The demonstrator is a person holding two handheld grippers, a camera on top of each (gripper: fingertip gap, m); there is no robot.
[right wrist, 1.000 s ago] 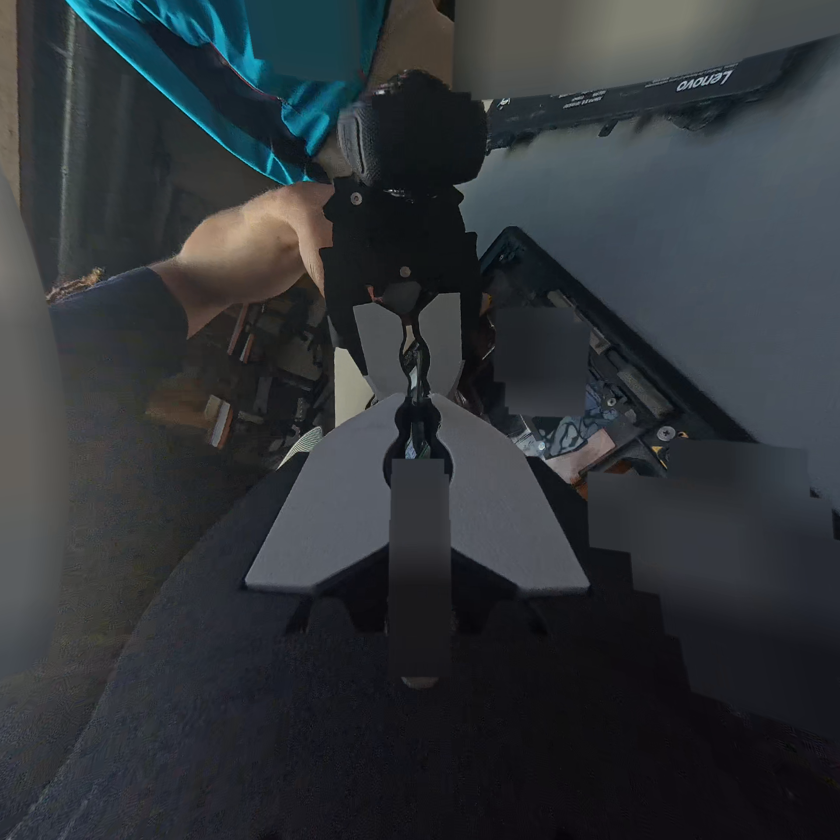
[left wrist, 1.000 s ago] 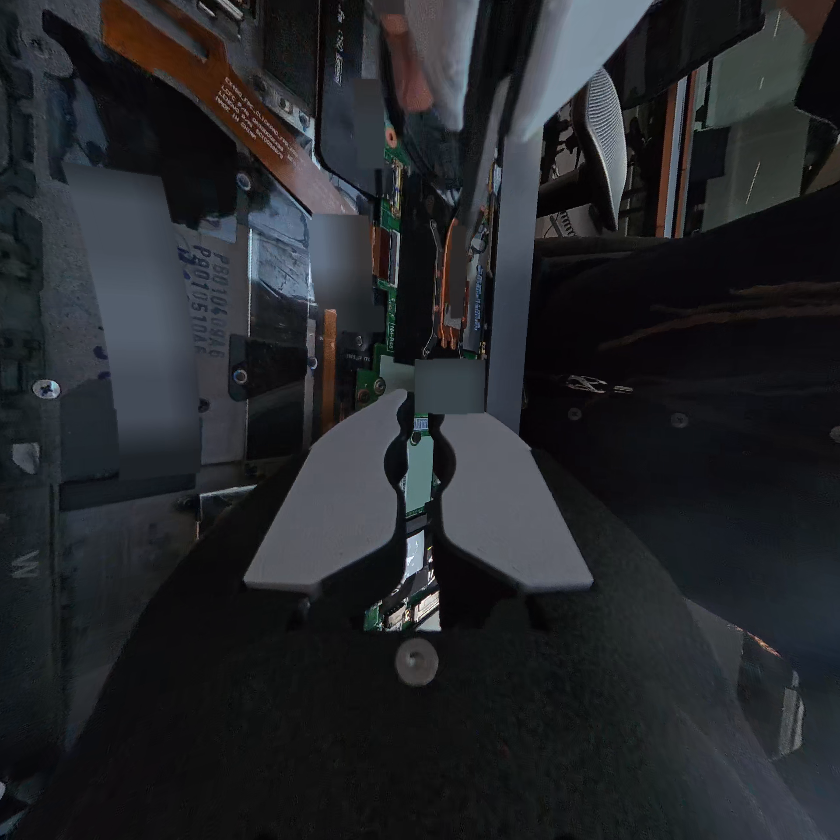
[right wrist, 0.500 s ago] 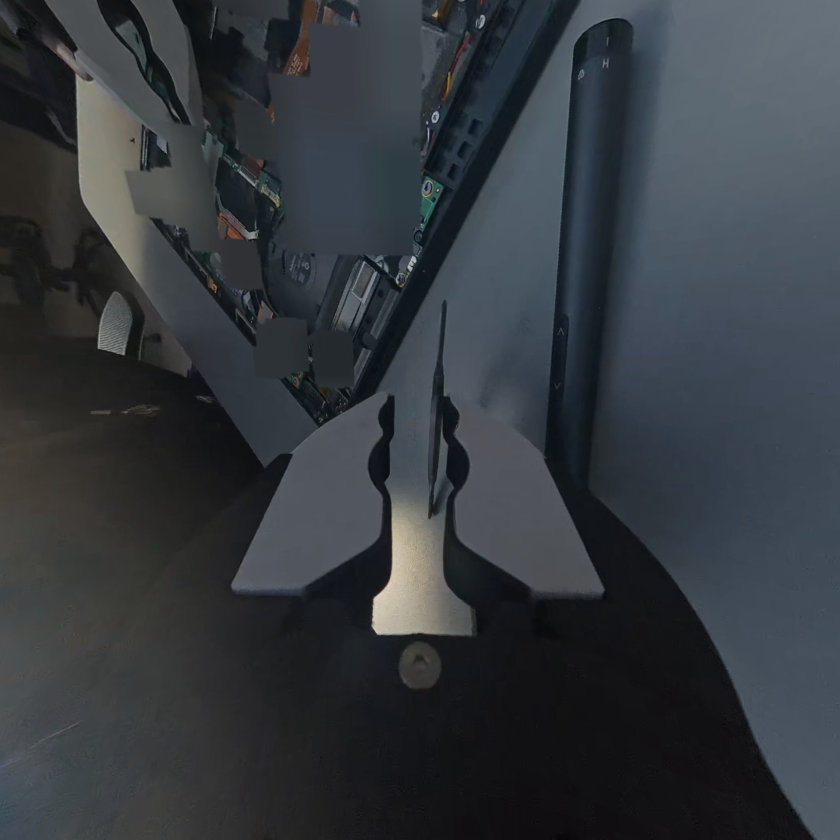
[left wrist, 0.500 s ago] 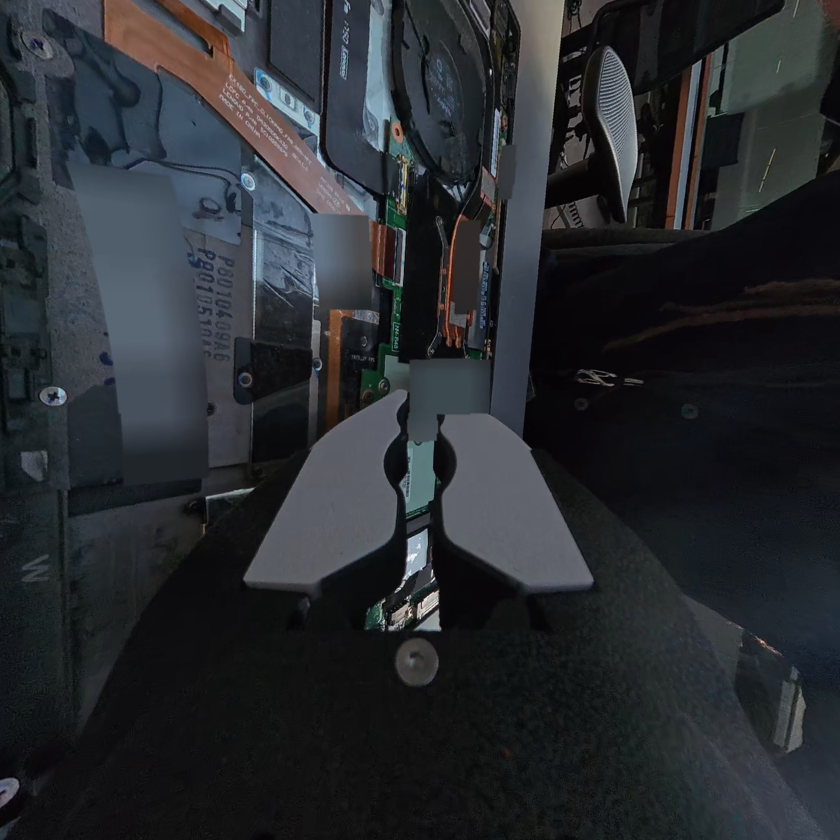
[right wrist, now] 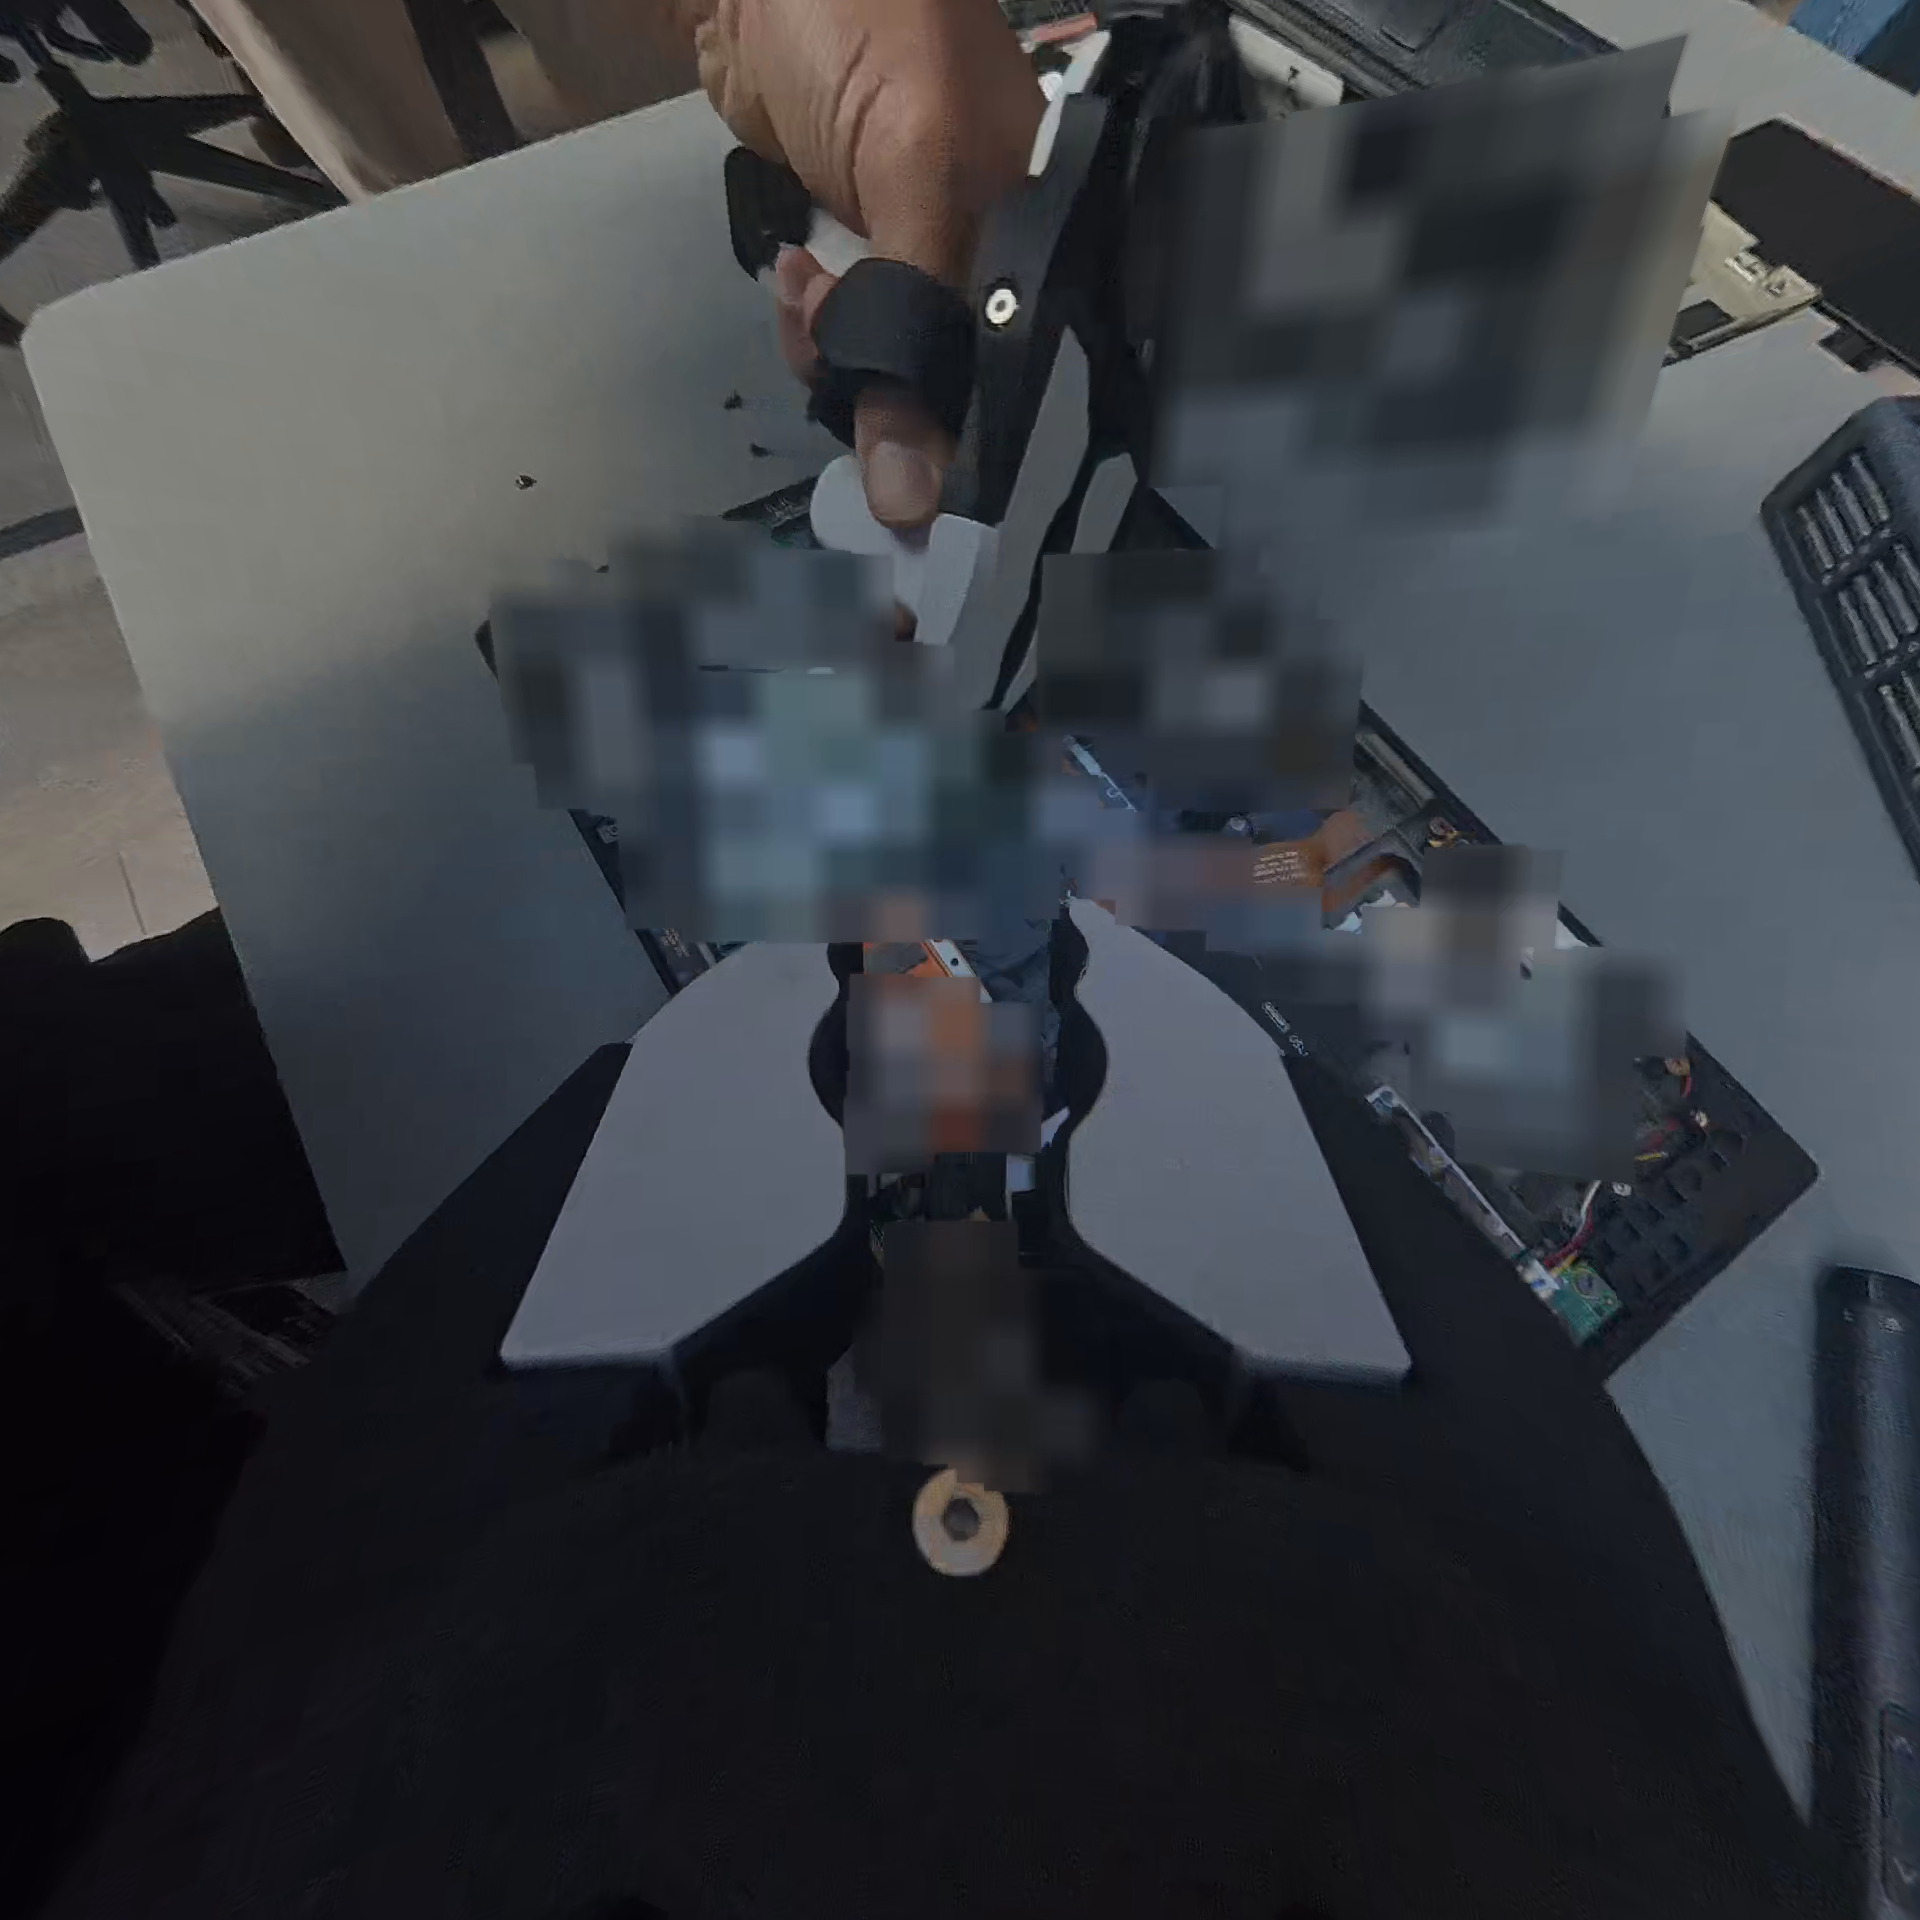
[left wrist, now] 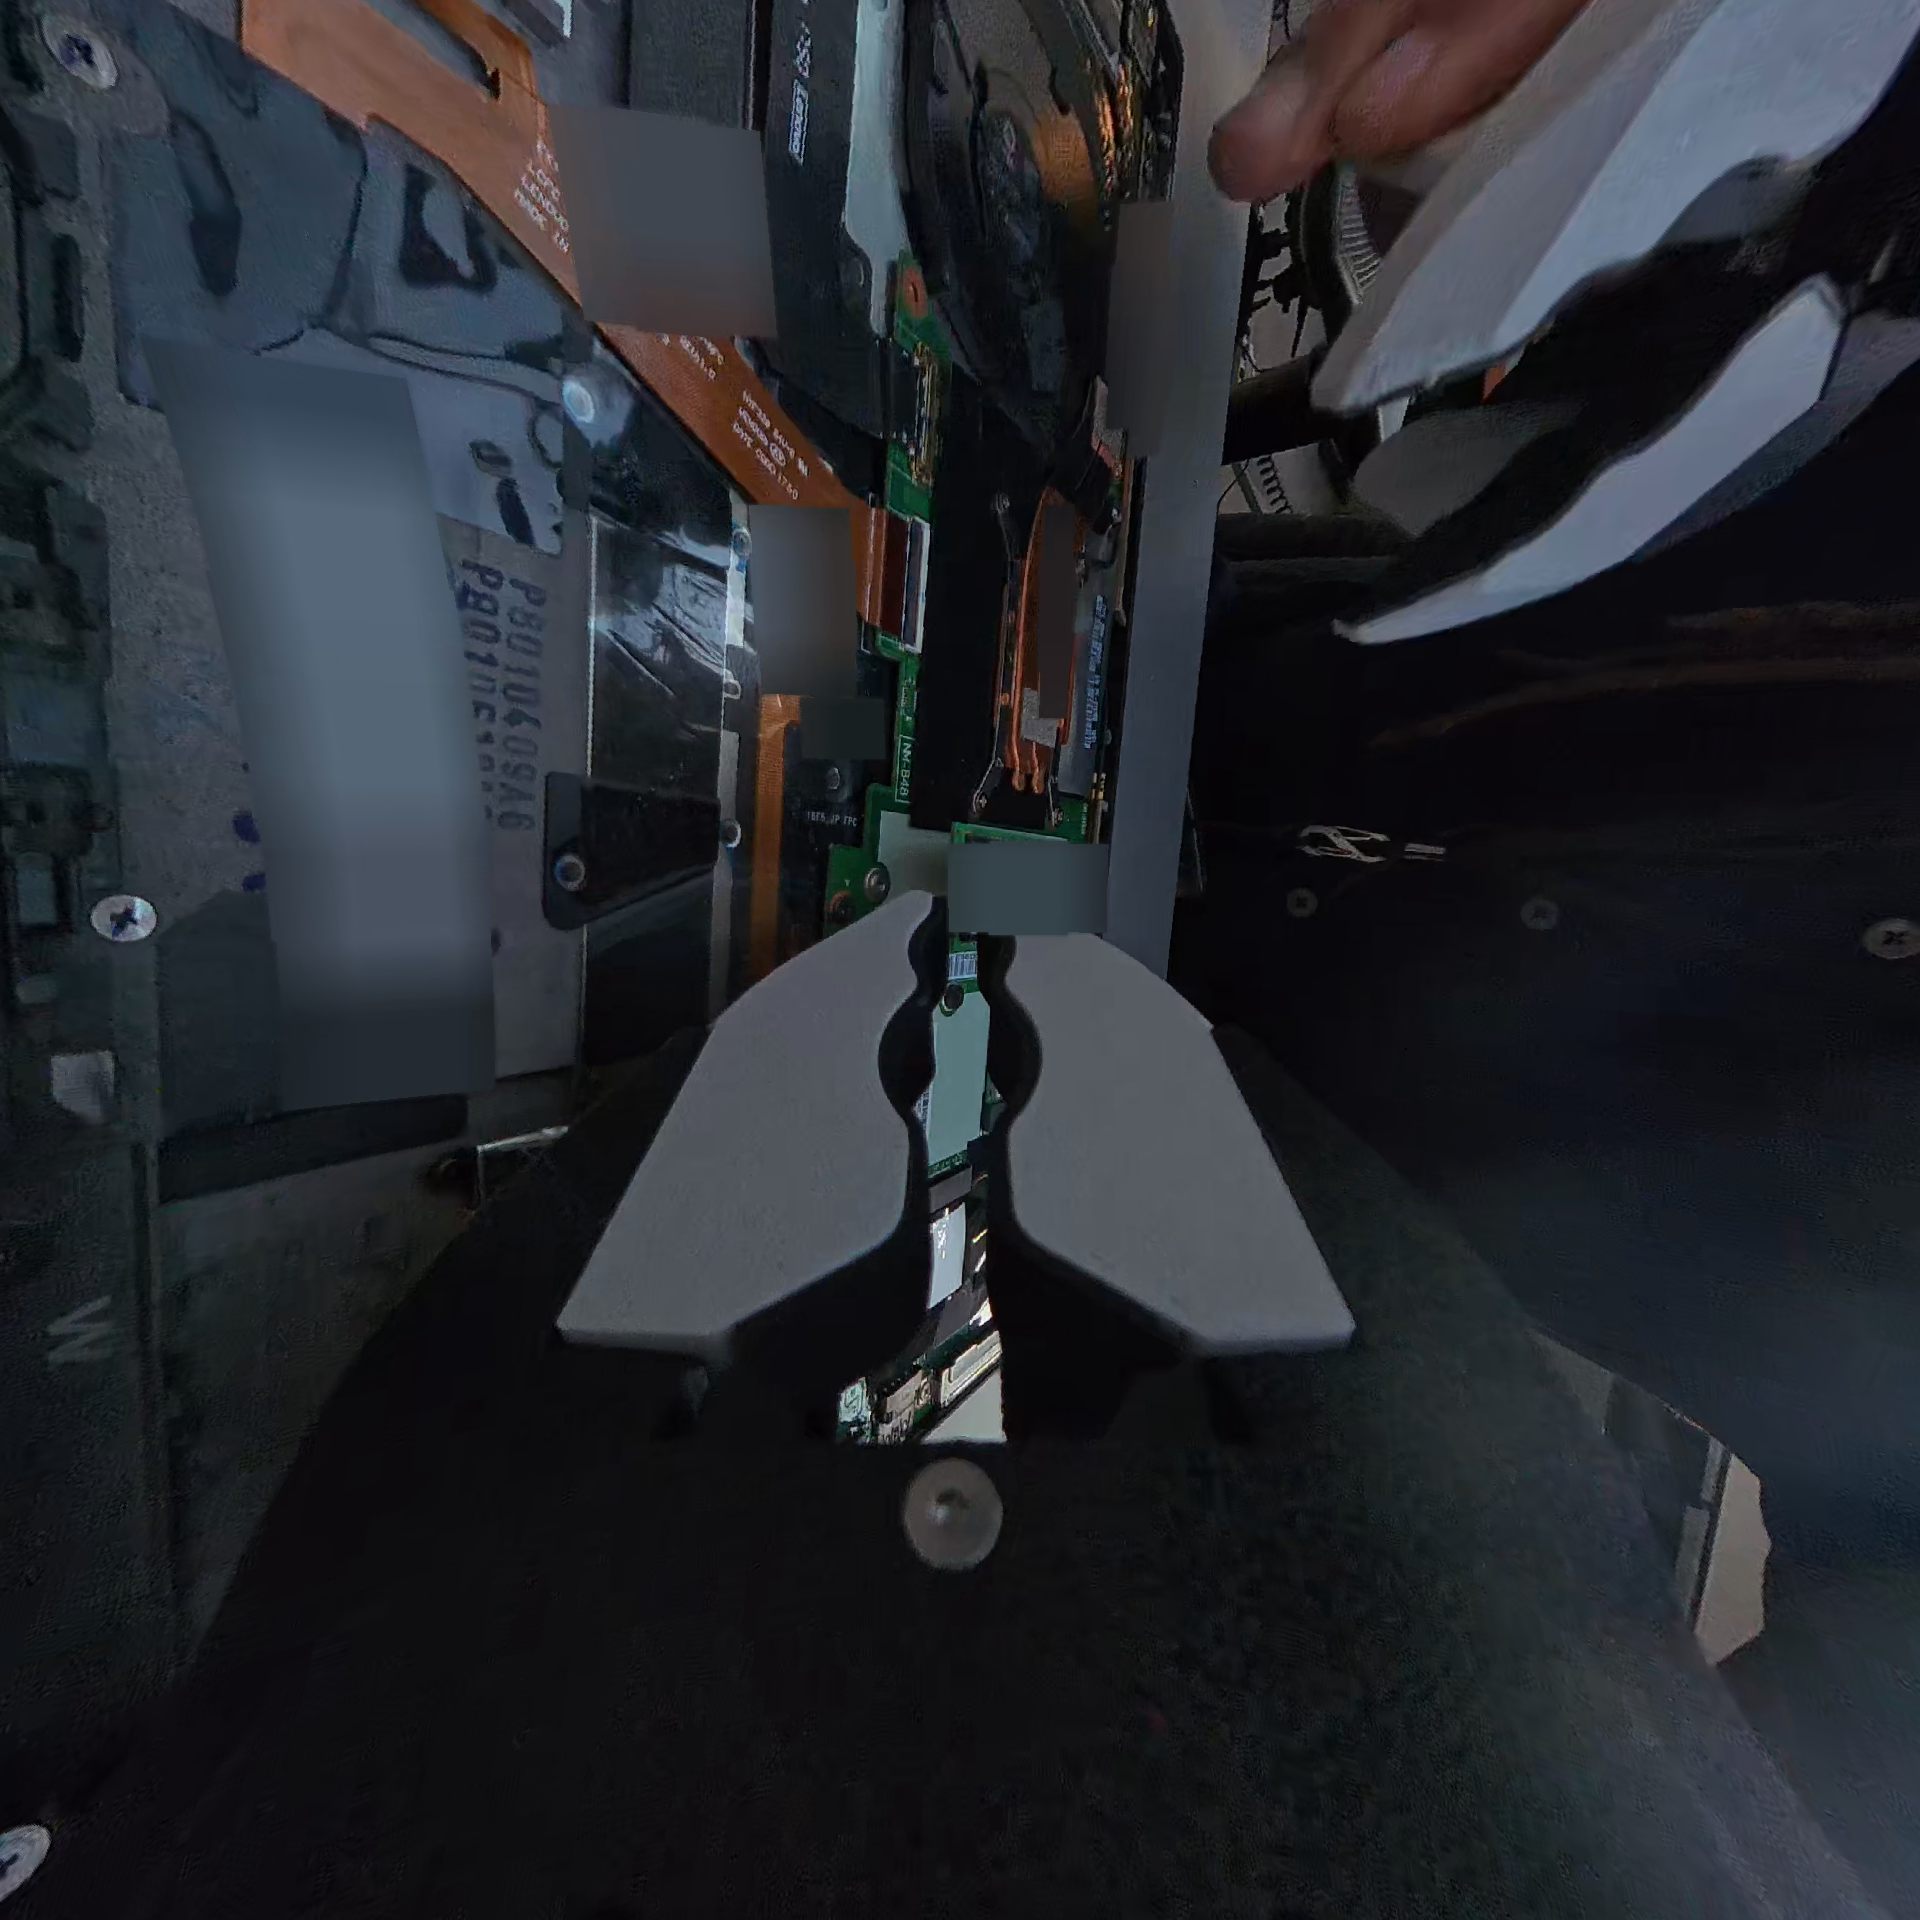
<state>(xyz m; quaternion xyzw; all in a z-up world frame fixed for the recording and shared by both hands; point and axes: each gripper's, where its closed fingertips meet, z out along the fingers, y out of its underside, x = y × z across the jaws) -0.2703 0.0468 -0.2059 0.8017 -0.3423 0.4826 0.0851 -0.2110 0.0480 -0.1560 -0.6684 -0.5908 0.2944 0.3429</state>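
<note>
An opened laptop (left wrist: 644, 675) lies on a grey table with its boards, orange flex cables and fan showing. My left gripper (left wrist: 961, 920) hangs close over a green circuit card (left wrist: 961, 1081) near the laptop's edge. Its jaws are drawn together with only a thin slit between them, and nothing is seen held. My right gripper (right wrist: 956, 935) is open over the laptop's inside (right wrist: 1662, 1195), with mosaic patches hiding what lies between its fingers. It also shows in the left wrist view (left wrist: 1558, 364) at the upper right. A hand (right wrist: 883, 135) holds the left gripper (right wrist: 966, 592) just beyond.
A dark cylinder-shaped tool (right wrist: 1870, 1558) lies on the grey table (right wrist: 364, 520) at the right. A black ribbed case (right wrist: 1860, 623) sits farther back on the right. A few small dark screws (right wrist: 525, 481) lie loose on the table. The table edge drops off at the left. Spacing between my two grippers at the tips: around 9 cm.
My right gripper swung from the table beside the dark cylinder back over the laptop, and its jaws stand wider. It now enters the left wrist view. My left gripper has stayed put.
</note>
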